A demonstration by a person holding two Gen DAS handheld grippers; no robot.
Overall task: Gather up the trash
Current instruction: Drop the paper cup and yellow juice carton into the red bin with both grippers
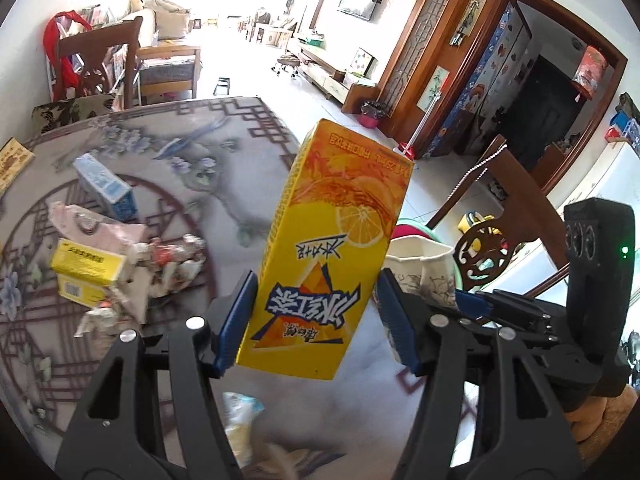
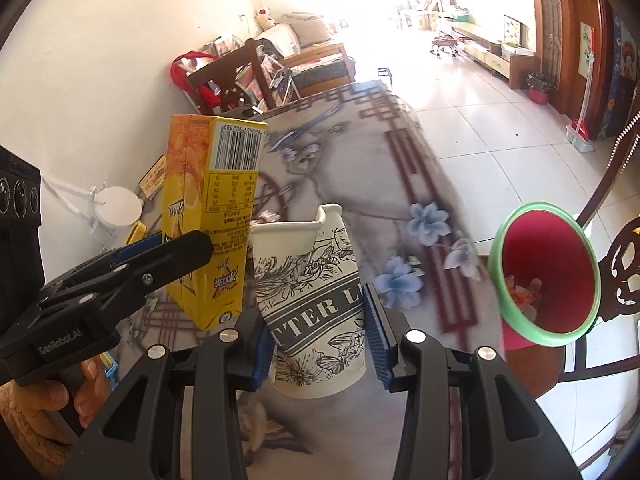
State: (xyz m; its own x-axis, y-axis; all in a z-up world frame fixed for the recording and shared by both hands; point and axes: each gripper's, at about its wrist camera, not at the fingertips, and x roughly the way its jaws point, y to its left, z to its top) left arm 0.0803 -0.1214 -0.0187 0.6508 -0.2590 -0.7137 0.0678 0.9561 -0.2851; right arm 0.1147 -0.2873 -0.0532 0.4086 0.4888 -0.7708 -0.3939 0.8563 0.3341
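The bench (image 1: 240, 128) carries leftover wrappers and boxes. Off its right edge stands the red bin (image 2: 548, 276), mouth tilted toward the right tongs (image 2: 320, 344), which pinch a paper cup (image 2: 312, 296) upright. The left tongs (image 1: 316, 320) clamp a yellow tea carton (image 1: 336, 240), its long axis upright, farther from the bin, so the cup looks nearer to drop.

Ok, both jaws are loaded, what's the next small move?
Probably swing the right gripper with its cup rightward over the red bin and drop it there. The bin's mouth is open and close beside it; the left gripper's carton can follow.
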